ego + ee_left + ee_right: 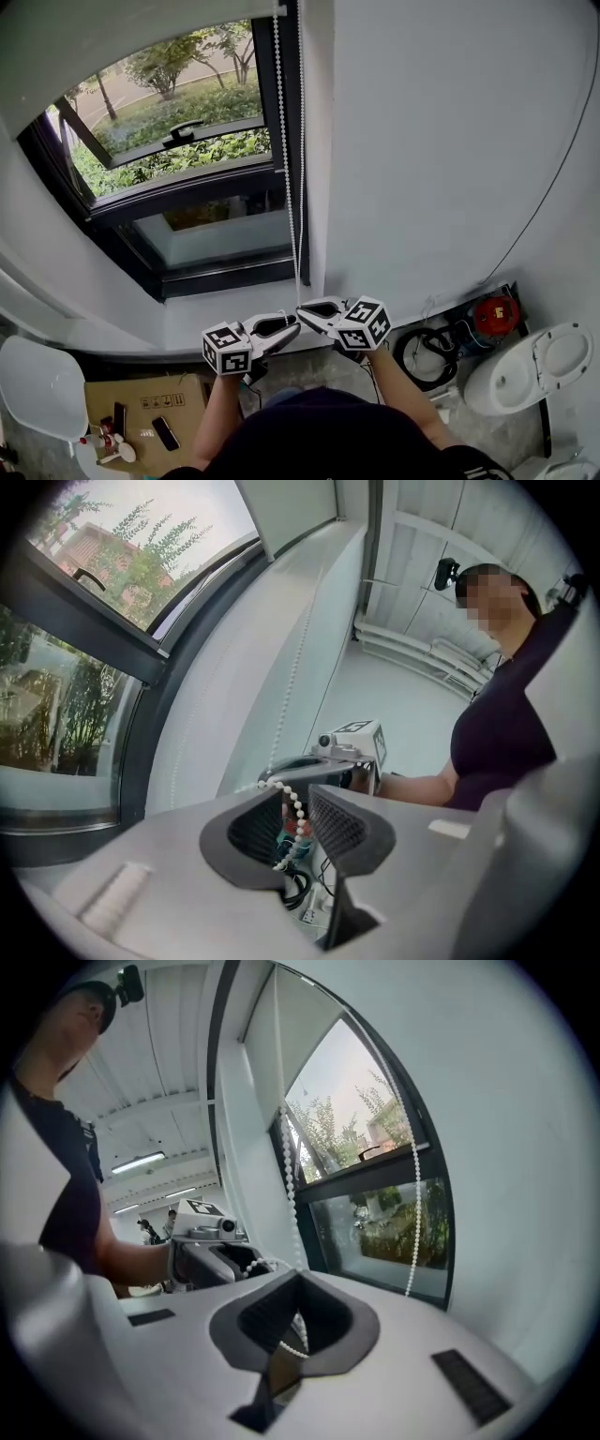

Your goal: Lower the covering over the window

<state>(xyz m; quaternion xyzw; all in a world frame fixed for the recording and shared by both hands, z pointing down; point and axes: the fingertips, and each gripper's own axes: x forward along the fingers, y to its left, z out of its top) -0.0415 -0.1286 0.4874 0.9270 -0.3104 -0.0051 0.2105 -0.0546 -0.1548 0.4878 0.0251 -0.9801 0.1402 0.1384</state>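
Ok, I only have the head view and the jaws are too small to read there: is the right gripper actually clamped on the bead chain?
Observer: Yes. Its own view shows the right gripper with its jaws shut on the bead chain.
Operator: And the left one?
Observer: The left gripper has its jaws apart. The bead chain hangs loose between the pads, not pinched.
Operator: How far down is the blind?
Observer: From the right gripper view, the blind seems to cover only the top of the window.
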